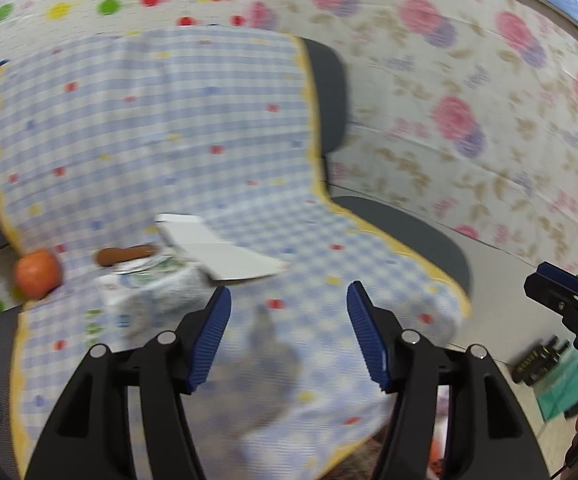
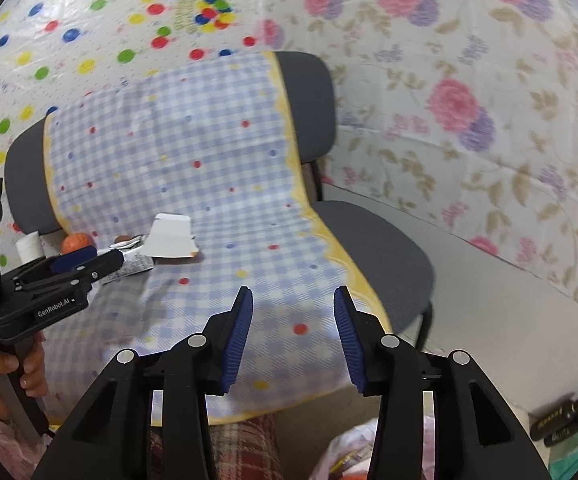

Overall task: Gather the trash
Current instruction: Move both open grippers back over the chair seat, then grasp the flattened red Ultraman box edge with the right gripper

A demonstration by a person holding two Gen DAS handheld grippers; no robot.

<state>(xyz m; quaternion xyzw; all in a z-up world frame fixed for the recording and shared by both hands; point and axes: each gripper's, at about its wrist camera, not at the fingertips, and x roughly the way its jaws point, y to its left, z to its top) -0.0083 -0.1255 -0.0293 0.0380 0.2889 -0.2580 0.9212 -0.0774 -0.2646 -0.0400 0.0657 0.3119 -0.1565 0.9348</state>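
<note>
A chair [image 2: 373, 232] draped with a blue checked cloth [image 1: 161, 132] holds the litter at the back of its seat. There lie a flattened white cardboard box [image 1: 217, 248] [image 2: 171, 236], a crumpled printed wrapper [image 1: 149, 284] [image 2: 129, 266], a brown oblong piece [image 1: 125, 255] and an orange fruit [image 1: 37, 274] [image 2: 76, 242]. My left gripper [image 1: 287, 290] hangs open over the seat, just right of the box, with nothing between its fingers. It also shows at the left of the right wrist view, as the left gripper [image 2: 101, 260] near the wrapper. My right gripper [image 2: 293, 291] is open and empty above the seat's front half.
A white cup [image 2: 29, 246] stands at the seat's left edge. A flowered sheet [image 2: 469, 120] covers the wall behind. Below the chair's front are a plastic bag [image 2: 349, 456] with scraps and a red plaid cloth [image 2: 249, 448]. Black items [image 2: 565, 420] lie on the floor at right.
</note>
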